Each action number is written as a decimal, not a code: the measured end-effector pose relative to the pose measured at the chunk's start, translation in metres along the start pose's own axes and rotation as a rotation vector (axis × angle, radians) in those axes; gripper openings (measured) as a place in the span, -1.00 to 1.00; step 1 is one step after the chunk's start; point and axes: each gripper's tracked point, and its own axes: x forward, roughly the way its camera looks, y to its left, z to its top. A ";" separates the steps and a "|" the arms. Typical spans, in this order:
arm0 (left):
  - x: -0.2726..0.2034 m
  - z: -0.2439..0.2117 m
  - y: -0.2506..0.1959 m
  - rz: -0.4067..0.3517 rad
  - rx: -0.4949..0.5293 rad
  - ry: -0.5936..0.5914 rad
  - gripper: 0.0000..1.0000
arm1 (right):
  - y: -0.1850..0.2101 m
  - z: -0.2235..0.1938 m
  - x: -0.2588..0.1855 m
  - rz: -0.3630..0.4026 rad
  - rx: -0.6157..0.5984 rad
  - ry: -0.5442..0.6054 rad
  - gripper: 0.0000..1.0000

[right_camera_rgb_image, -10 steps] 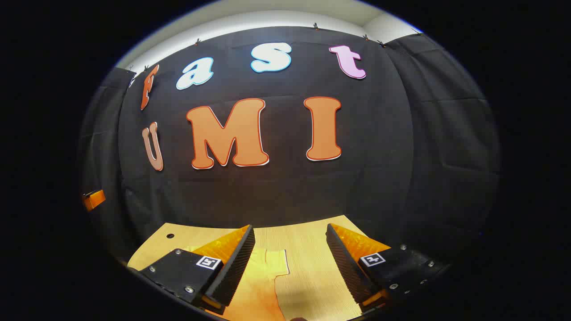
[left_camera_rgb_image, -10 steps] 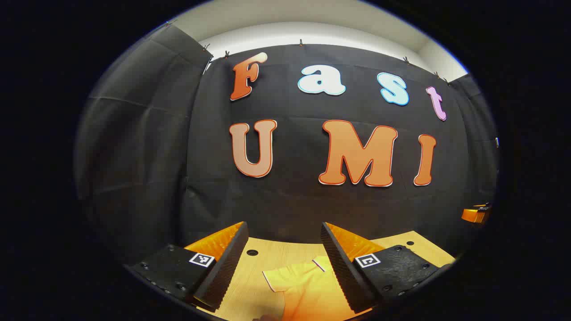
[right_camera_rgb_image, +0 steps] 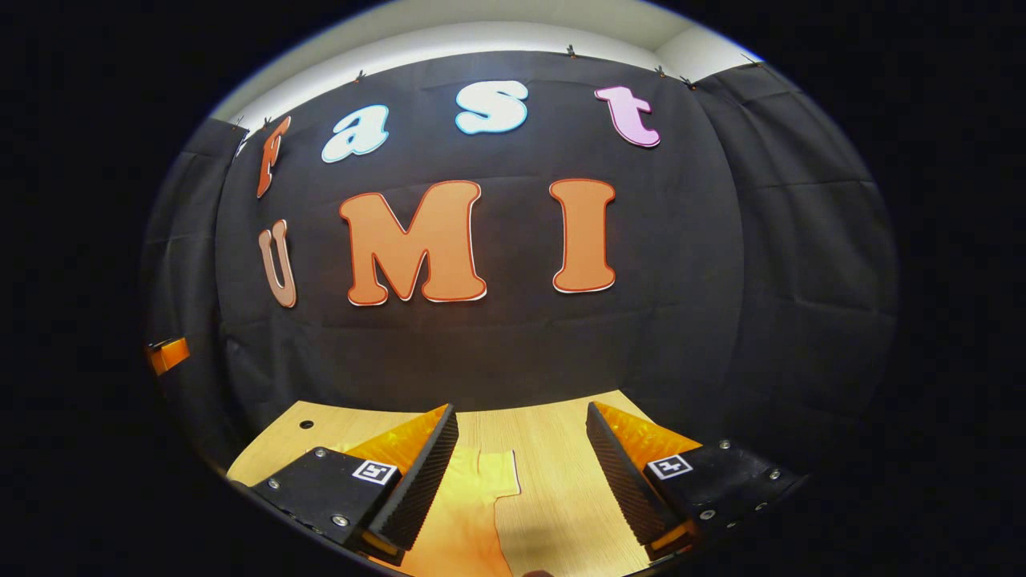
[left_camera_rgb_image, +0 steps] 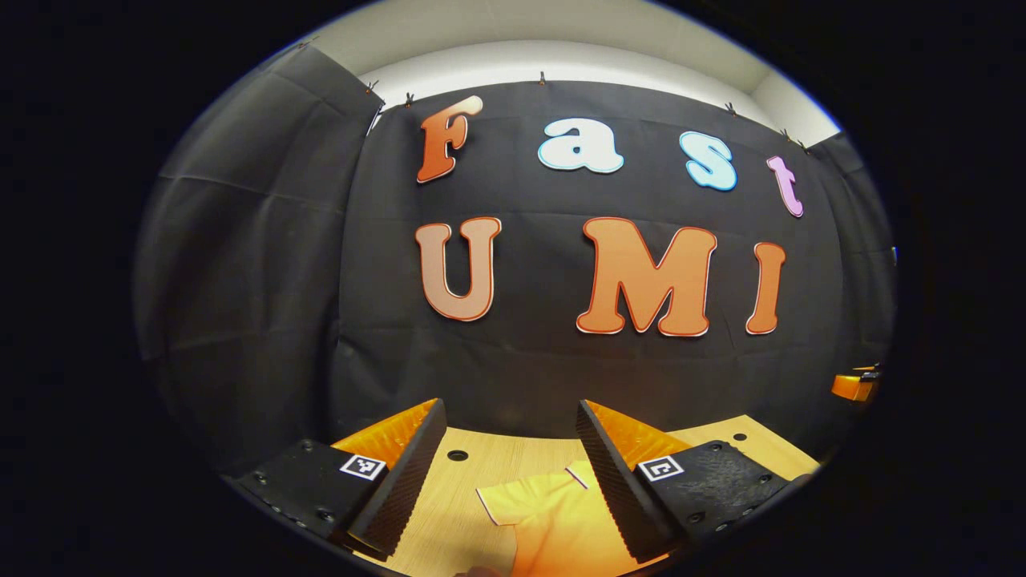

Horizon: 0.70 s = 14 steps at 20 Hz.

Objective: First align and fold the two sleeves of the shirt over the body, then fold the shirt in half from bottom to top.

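Observation:
A yellow-orange shirt [left_camera_rgb_image: 553, 521] lies flat on the wooden table [left_camera_rgb_image: 449, 513]. In the left gripper view one short sleeve [left_camera_rgb_image: 513, 501] points left between the fingers of my left gripper [left_camera_rgb_image: 510, 417], which is open and held above the cloth. In the right gripper view the other sleeve [right_camera_rgb_image: 497, 473] of the shirt [right_camera_rgb_image: 461, 521] lies between the fingers of my right gripper [right_camera_rgb_image: 521, 418], also open and above it. Most of the shirt's body is hidden below the frame edge.
The booth's black cloth wall stands close behind the table's far edge [right_camera_rgb_image: 481, 401]. Small round holes [left_camera_rgb_image: 458, 455] mark the tabletop. The other gripper shows as an orange bit at the right edge of the left gripper view [left_camera_rgb_image: 854, 386] and the left edge of the right gripper view [right_camera_rgb_image: 167, 354].
Both views have shifted very slightly; the wall sits a few pixels lower. The shirt lies as before and both grippers stay open.

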 end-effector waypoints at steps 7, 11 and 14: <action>0.000 0.000 0.001 0.003 0.004 -0.002 0.96 | 0.003 0.000 0.001 0.004 0.002 0.002 0.95; 0.003 0.003 0.003 0.004 0.010 -0.002 0.96 | 0.005 0.001 0.003 0.009 -0.002 0.001 0.95; 0.004 0.002 0.001 -0.002 0.008 -0.001 0.96 | 0.007 0.002 0.006 0.014 -0.002 0.002 0.95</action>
